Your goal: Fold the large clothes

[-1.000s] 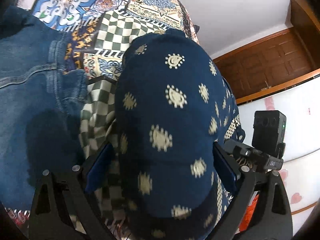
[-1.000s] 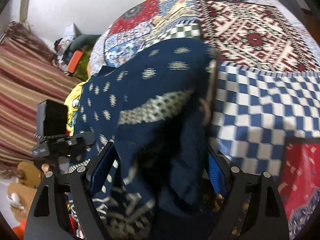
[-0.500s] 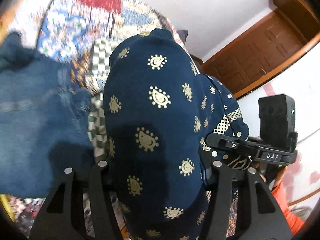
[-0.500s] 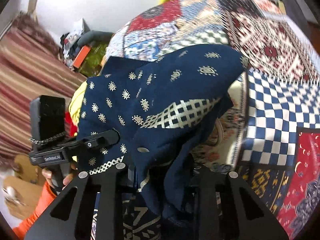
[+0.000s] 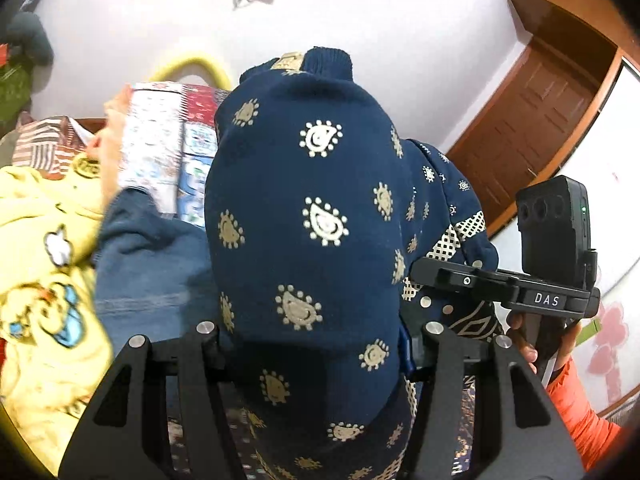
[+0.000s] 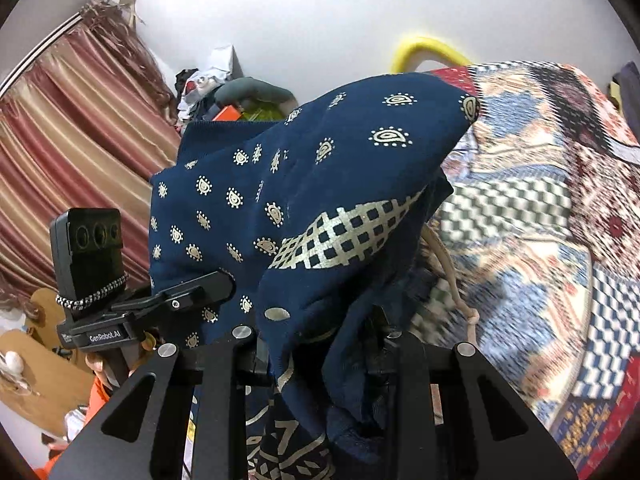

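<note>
In your left wrist view, your left gripper [image 5: 316, 344] is clenched on the blue cloth [image 5: 308, 216]. The cloth has little gold drops printed on it. It bulges up between the two fingers and fills the middle of the view, lifted up in front of the white wall [image 5: 360, 20]. To the left lie blue jeans [image 5: 152, 264] and a yellow shirt [image 5: 44, 280] with a cartoon on it. Behind them is the bed cover [image 5: 160, 140] with many patterns. On the right you can see your other gripper [image 5: 500, 288] with its black camera, also in the cloth. A brown door [image 5: 532, 128] stands behind it.

In your right wrist view, your right gripper [image 6: 320, 352] is pinching the same blue cloth [image 6: 304, 184]. The cloth hangs in a bunch between the fingers, with a gold checked band across it. It is held up off the bed, above the bed cover [image 6: 540, 220] on the right. A pale cord [image 6: 452, 276] dangles just beside the cloth. On the left is your other gripper [image 6: 188, 296], touching the cloth. A striped curtain [image 6: 68, 140] hangs behind it. A yellow tube [image 6: 428, 48] curves by the wall past the bed.
</note>
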Available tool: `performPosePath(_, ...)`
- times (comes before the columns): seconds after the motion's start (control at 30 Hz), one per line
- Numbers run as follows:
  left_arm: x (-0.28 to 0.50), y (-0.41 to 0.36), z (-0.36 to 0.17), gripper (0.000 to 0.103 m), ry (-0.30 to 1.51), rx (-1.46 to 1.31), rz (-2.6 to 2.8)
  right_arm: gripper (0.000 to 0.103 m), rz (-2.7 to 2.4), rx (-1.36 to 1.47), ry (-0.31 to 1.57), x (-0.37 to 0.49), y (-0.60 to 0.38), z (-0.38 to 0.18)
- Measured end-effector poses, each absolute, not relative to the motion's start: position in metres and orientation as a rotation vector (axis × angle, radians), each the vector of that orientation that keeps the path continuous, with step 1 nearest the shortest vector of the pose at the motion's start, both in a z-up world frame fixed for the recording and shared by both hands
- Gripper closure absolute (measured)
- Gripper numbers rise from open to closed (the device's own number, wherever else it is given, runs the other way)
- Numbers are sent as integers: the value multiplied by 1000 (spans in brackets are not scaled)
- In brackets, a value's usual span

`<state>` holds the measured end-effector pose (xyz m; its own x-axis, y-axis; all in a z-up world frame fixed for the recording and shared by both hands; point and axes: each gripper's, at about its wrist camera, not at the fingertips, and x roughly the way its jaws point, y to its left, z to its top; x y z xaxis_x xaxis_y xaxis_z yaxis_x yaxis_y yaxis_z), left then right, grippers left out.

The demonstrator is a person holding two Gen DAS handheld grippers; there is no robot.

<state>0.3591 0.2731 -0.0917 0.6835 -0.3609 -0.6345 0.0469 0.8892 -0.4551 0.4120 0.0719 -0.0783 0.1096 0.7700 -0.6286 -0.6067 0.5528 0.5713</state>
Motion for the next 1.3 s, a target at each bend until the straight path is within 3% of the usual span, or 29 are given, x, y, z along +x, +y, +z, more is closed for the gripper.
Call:
performPosePath(0.37, 400, 355, -196, 46, 961, -492, -135, 78, 999, 174, 1253, 447, 160, -186)
performPosePath(0.57, 404, 403, -265, 42, 993, -755, -141, 75, 984, 28, 1274, 461, 200, -220)
performPosePath(0.67, 395, 395, -258, 37, 975, -681, -123, 68, 978, -54, 1223, 458, 199, -220)
performPosePath(0.73, 388, 380, -245, 34, 971, -573, -85, 58, 940, -140, 1165, 450, 195, -216)
performPosePath(0.87, 370, 349, -226, 18, 1003, -398, -9, 48, 869, -244, 1079, 436, 174, -203)
performPosePath(0.93, 359, 338, -227, 13, 1019, -360, -5, 38, 825, -269, 1063, 429, 158, -197)
performPosePath(1.3, 269, 299, -214, 10, 991, -335, 132, 35, 742, -240, 1045, 362, 89, -168)
